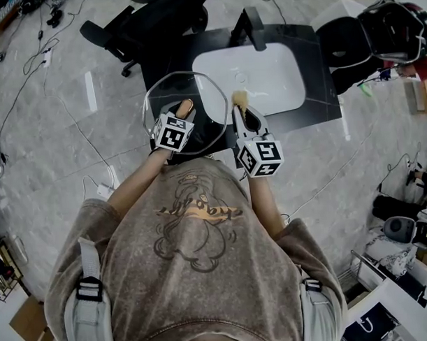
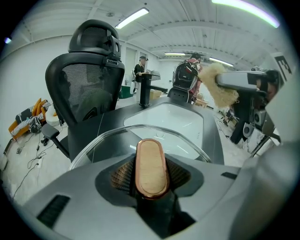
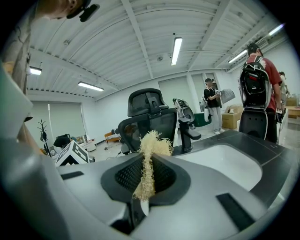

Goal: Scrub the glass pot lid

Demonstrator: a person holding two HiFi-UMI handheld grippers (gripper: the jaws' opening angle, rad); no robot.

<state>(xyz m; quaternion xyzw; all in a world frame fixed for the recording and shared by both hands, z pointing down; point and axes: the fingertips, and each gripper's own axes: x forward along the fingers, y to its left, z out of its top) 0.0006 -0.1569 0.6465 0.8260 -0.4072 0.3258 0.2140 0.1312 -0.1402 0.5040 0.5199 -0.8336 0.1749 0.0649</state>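
Between the fingers (image 2: 123,177) of our left gripper (image 2: 151,180) stands the oblong, copper-rimmed handle (image 2: 151,168) of the glass pot lid (image 2: 105,145). Both ribbed pads are clenched against its sides. Beyond the fingertips the lid spreads as a clear, round pane with a thin bright rim, held up tilted near the white sink (image 1: 273,80). Its near edge is cut off behind the gripper's grey body, and from above the marker cube (image 1: 174,133) covers its lower part. Our right gripper (image 3: 146,180) has its fingers pinched on a pale, straw-coloured fibrous scrubber (image 3: 151,143). The frayed tuft sticks out past the fingertips, while the lower end is lost between the pads. That tuft sits just beside the lid's right rim; we cannot tell whether they touch.
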